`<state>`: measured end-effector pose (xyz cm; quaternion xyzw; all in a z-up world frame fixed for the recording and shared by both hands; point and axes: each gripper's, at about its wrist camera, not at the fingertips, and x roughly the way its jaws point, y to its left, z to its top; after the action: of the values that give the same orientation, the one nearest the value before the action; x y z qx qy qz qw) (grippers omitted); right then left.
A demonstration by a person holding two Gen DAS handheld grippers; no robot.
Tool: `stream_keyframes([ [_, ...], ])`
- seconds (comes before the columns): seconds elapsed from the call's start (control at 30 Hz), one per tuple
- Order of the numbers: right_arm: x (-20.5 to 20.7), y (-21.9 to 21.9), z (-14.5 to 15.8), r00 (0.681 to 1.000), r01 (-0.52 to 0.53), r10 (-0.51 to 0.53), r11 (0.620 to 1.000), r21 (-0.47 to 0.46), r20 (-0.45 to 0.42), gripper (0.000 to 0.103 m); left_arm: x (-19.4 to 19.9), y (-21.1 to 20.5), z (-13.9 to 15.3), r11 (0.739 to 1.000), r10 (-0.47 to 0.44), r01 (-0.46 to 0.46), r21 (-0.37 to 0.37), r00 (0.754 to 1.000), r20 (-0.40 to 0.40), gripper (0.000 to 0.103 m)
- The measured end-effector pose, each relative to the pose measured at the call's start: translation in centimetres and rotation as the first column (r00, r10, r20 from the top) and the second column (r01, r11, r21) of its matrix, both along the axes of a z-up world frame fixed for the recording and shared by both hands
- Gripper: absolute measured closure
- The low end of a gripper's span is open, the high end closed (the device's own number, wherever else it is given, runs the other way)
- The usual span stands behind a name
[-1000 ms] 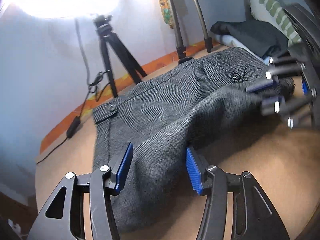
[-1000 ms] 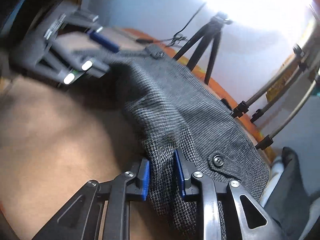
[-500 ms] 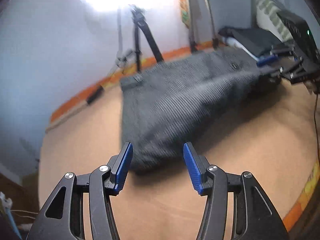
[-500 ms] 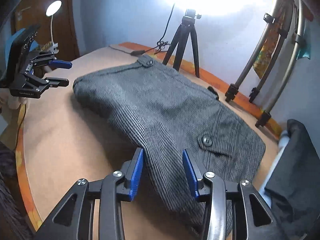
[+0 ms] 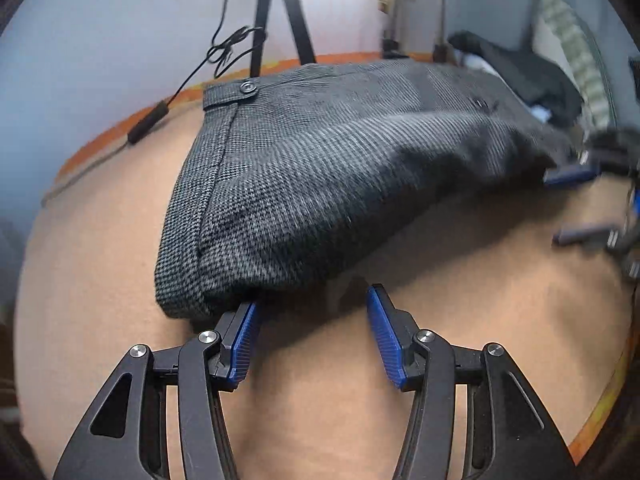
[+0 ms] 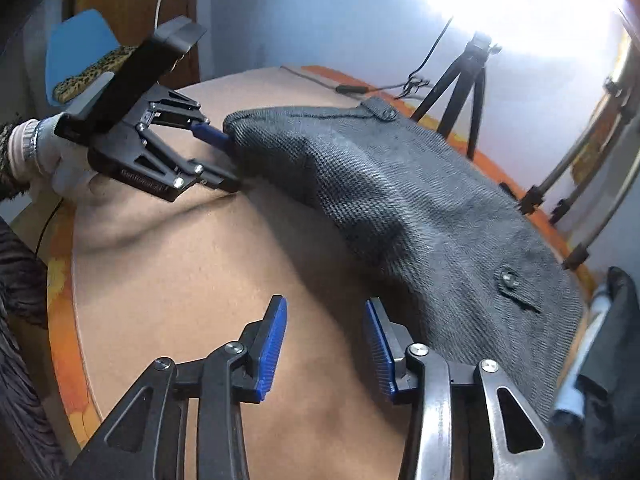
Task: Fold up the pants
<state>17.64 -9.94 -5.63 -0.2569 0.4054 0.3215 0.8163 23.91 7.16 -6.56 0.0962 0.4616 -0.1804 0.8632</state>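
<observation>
The grey checked pants [image 5: 320, 168] lie folded in a thick bundle on the tan table [image 5: 440, 360], waistband and button at the far side. They also show in the right wrist view [image 6: 420, 208]. My left gripper [image 5: 312, 320] is open and empty at the bundle's near left corner, its left pad touching the fabric edge. My right gripper [image 6: 326, 340] is open and empty at the bundle's near right edge, its right finger beside the cloth. Each gripper shows in the other's view: the left gripper [image 6: 216, 156], the right gripper [image 5: 580, 204], blurred.
A black tripod [image 5: 280, 20] with a dangling cable stands behind the pants. Metal stand legs [image 6: 580, 184] rise at the right. Dark clothes [image 5: 528, 72] and a striped cushion lie at the far right. The table has an orange rim [image 6: 60, 320].
Both grippers let go of the pants, pulled back, and have now come close again to the bundle's near edge, open. The pants lie settled on the table.
</observation>
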Motion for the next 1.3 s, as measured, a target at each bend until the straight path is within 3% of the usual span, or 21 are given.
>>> stream_keyframes([
  [0.13, 2.4, 1.0, -1.5, 0.997, 0.038, -0.036, 0.999, 0.019, -0.073, 0.049, 0.4, -1.1, 0.1, 1.0, -0.001, 0.001, 0.008, 1.0, 0.027, 0.051],
  [0.17, 2.8, 1.3, -1.9, 0.997, 0.049, -0.048, 0.999, 0.011, -0.065, 0.047, 0.5, -1.1, 0.0, 1.0, 0.011, -0.011, 0.001, 0.999, 0.032, 0.056],
  [0.27, 4.1, 1.8, -2.3, 0.994, 0.087, -0.083, 0.995, 0.047, -0.067, 0.045, 1.1, -1.0, 0.4, 0.999, 0.038, -0.037, -0.032, 0.999, 0.032, 0.094],
  [0.3, 4.6, 2.0, -2.3, 0.993, 0.101, -0.096, 0.993, 0.064, -0.072, 0.046, 1.2, -0.9, 0.9, 0.998, 0.04, -0.038, -0.045, 0.998, 0.044, 0.096],
  [0.37, 4.9, 2.3, -1.8, 0.992, 0.106, -0.098, 0.989, 0.106, -0.081, 0.066, 1.1, -0.6, 1.7, 0.998, 0.041, -0.036, -0.058, 0.996, 0.074, 0.097],
  [0.4, 5.1, 2.5, -1.3, 0.992, 0.107, -0.096, 0.986, 0.13, -0.085, 0.079, 0.9, -0.5, 2.5, 0.997, 0.035, -0.029, -0.066, 0.995, 0.092, 0.098],
  [0.43, 5.0, 2.5, -0.8, 0.992, 0.103, -0.091, 0.982, 0.156, -0.083, 0.083, 0.8, -0.4, 3.2, 0.997, 0.034, -0.027, -0.068, 0.993, 0.113, 0.098],
  [0.6, 3.6, 2.6, 3.7, 0.996, 0.066, -0.081, 0.956, 0.287, 0.042, 0.083, -0.1, 0.9, 6.4, 0.996, 0.05, -0.035, -0.084, 0.981, 0.189, 0.095],
  [0.7, 3.2, 1.8, 5.3, 0.996, 0.077, -0.089, 0.941, 0.328, 0.022, 0.072, -0.7, 1.6, 7.2, 0.998, 0.046, -0.036, -0.052, 0.978, 0.203, 0.09],
  [0.77, 2.4, 1.5, 5.5, 0.997, 0.068, -0.079, 0.943, 0.327, 0.022, 0.071, -1.2, 1.8, 7.4, 0.999, 0.038, -0.035, -0.015, 0.976, 0.216, 0.086],
  [0.9, 0.7, 1.9, 4.4, 1.0, 0.001, -0.006, 0.964, 0.266, 0.021, 0.065, -1.7, 2.9, 7.6, 0.999, 0.036, -0.037, 0.003, 0.977, 0.208, 0.07],
  [1.0, -0.2, 3.2, 2.7, 0.998, -0.053, 0.056, 0.978, 0.203, -0.01, 0.065, -1.2, 4.3, 7.1, 0.997, 0.082, -0.083, -0.002, 0.979, 0.186, 0.07],
  [1.1, -0.7, 5.0, 0.7, 0.991, -0.071, 0.089, 0.983, 0.168, -0.1, 0.064, -0.4, 6.2, 6.0, 0.989, 0.145, -0.141, -0.032, 0.978, 0.147, 0.07],
  [1.2, -0.2, 6.8, -1.1, 0.988, -0.027, 0.048, 0.99, 0.135, -0.149, 0.057, 0.3, 7.2, 5.3, 0.983, 0.184, -0.18, -0.043, 0.974, 0.131, 0.07],
  [1.3, 0.9, 8.1, -2.4, 0.981, 0.047, -0.018, 0.988, 0.148, -0.195, 0.057, 0.7, 7.3, 4.2, 0.982, 0.19, -0.188, -0.025, 0.976, 0.106, 0.07],
])
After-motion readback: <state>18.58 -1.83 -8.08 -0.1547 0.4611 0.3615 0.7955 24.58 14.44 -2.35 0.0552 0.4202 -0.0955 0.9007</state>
